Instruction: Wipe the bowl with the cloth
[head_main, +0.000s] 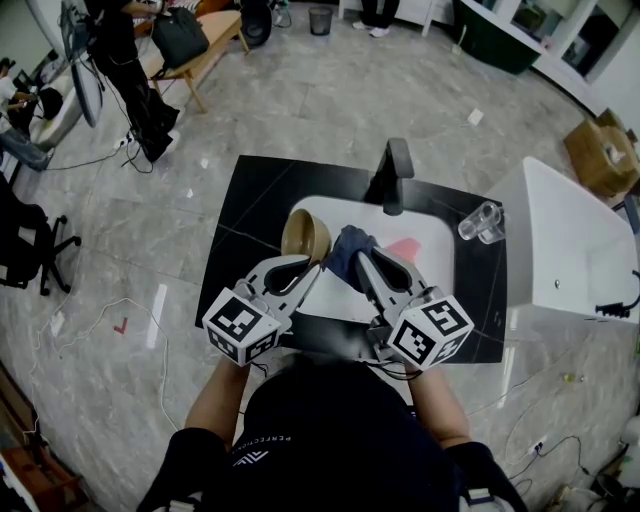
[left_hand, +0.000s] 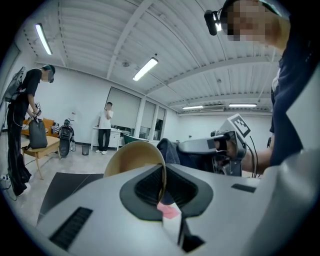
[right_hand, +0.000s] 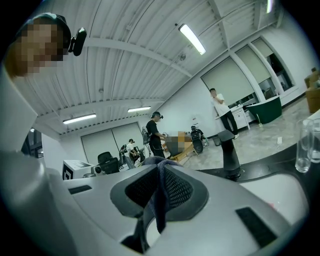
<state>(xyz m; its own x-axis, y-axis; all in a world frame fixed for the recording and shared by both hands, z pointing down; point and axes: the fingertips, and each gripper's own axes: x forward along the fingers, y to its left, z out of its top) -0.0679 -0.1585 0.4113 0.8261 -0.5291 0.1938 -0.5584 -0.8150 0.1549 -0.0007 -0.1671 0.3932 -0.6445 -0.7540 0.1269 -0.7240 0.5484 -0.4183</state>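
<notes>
Head view: over the white sink (head_main: 440, 268), the left gripper (head_main: 316, 263) has its jaws shut tight on the rim of the tan bowl (head_main: 304, 236), which is held tilted on edge above the basin's left side. The right gripper (head_main: 360, 260) pinches the dark blue cloth (head_main: 350, 246) between closed jaws. The cloth is bunched just beside the bowl's right edge; whether they touch is unclear. A black faucet (head_main: 393, 176) stands behind.
</notes>
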